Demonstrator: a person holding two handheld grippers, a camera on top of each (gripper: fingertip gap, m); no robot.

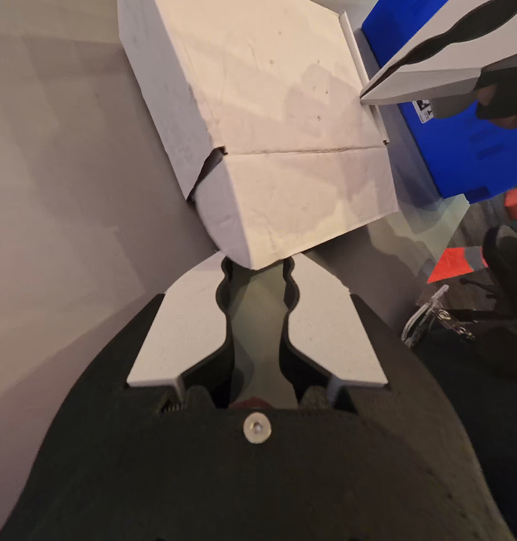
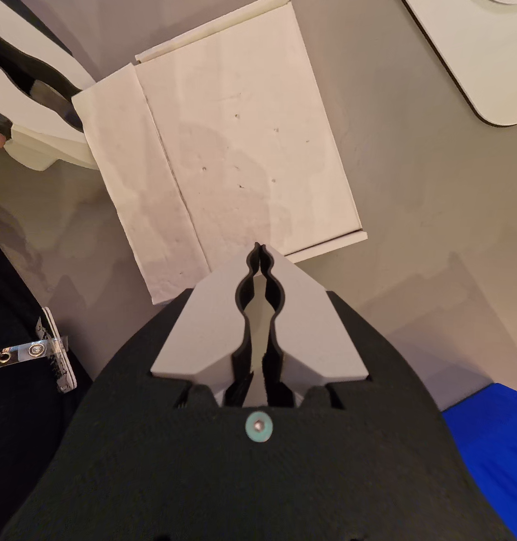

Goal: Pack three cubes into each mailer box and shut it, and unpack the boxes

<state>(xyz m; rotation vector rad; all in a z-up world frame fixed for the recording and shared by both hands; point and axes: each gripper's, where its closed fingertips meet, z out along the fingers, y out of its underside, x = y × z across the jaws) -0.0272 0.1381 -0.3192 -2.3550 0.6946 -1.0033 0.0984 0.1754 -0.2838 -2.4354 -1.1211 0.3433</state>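
- White cardboard mailer box [image 1: 280, 131] was seen lying shut on the grey tabletop [image 1: 61, 175]
- Left gripper [image 1: 257, 263] was held with fingers apart at the box's corner; whether it touched could not be told
- Right gripper [image 2: 260, 247] was held with fingers together over the box's edge

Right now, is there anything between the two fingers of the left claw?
Only the bottom corner of the white mailer box pokes between the left gripper fingertips; behind it the gap shows bare grey table. The left wrist view shows this.
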